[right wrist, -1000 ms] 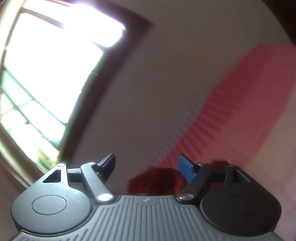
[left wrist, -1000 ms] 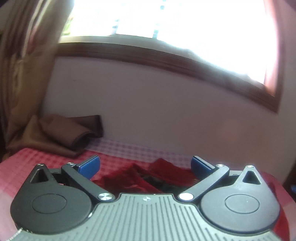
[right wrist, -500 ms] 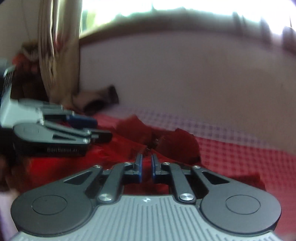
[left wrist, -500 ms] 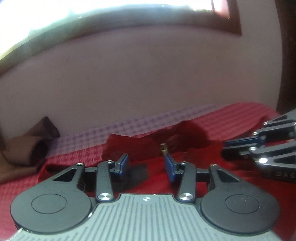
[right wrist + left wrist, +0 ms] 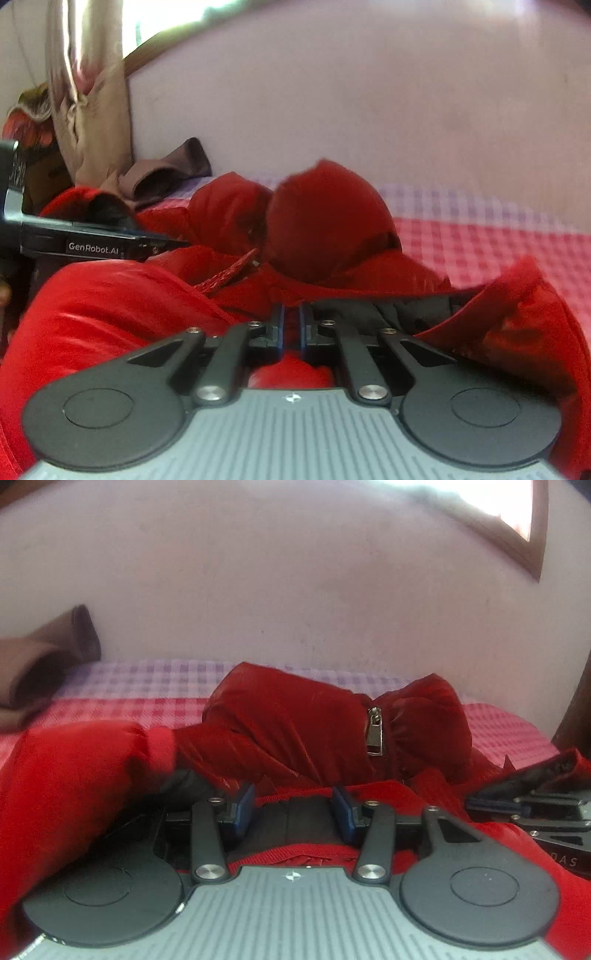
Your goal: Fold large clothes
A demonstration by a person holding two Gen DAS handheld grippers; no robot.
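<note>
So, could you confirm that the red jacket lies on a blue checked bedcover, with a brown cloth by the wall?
Not quite: the bedcover is red and pink checked, fading to pale lilac near the wall, not blue. The right wrist view shows it. The red jacket does lie on it, and the brown cloth is by the wall.

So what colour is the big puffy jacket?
Red jacket, with a silver zipper pull; clearest in the left wrist view.
</note>
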